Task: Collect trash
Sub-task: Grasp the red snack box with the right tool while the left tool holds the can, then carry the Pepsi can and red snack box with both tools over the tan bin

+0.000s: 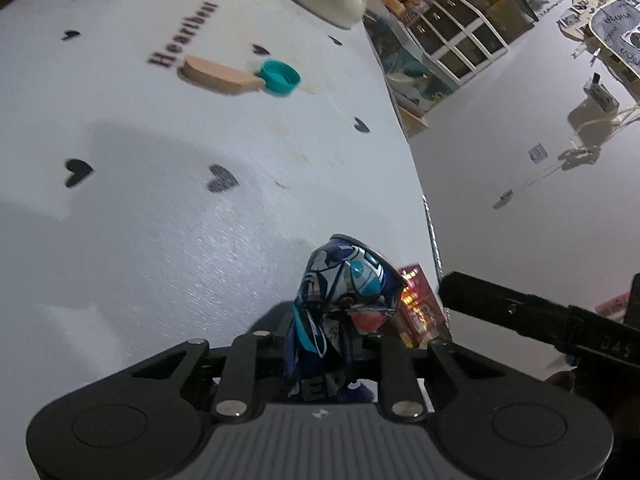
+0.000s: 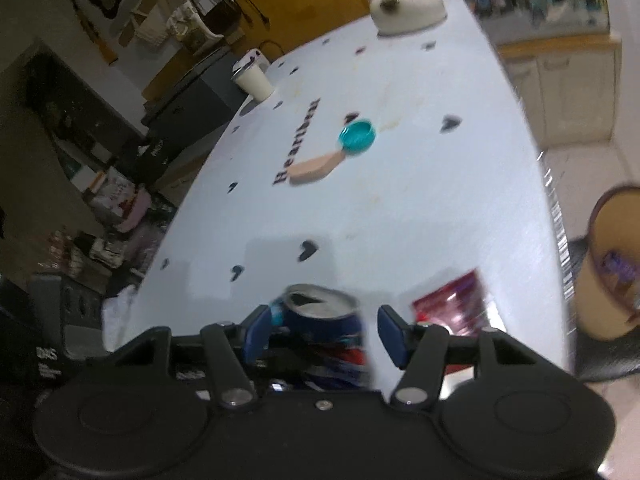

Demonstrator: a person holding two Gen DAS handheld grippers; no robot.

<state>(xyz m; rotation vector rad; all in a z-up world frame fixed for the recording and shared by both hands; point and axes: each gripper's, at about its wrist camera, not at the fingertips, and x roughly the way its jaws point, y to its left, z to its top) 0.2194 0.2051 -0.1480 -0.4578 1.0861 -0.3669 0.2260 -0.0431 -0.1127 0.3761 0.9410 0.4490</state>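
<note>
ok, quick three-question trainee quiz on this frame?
1. True or false: the cap lies on the table.
2. The left gripper holds: A can, B spoon, C nothing.
3. What colour is the packet beside the can?
Key: 1 true; 2 A; 3 red.

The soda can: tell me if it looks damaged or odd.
The soda can is crushed: the left wrist view shows its blue printed wall creased and folded inward, pinched in the left gripper. In the right wrist view its opened top sits tilted between the right gripper's fingers.
</note>
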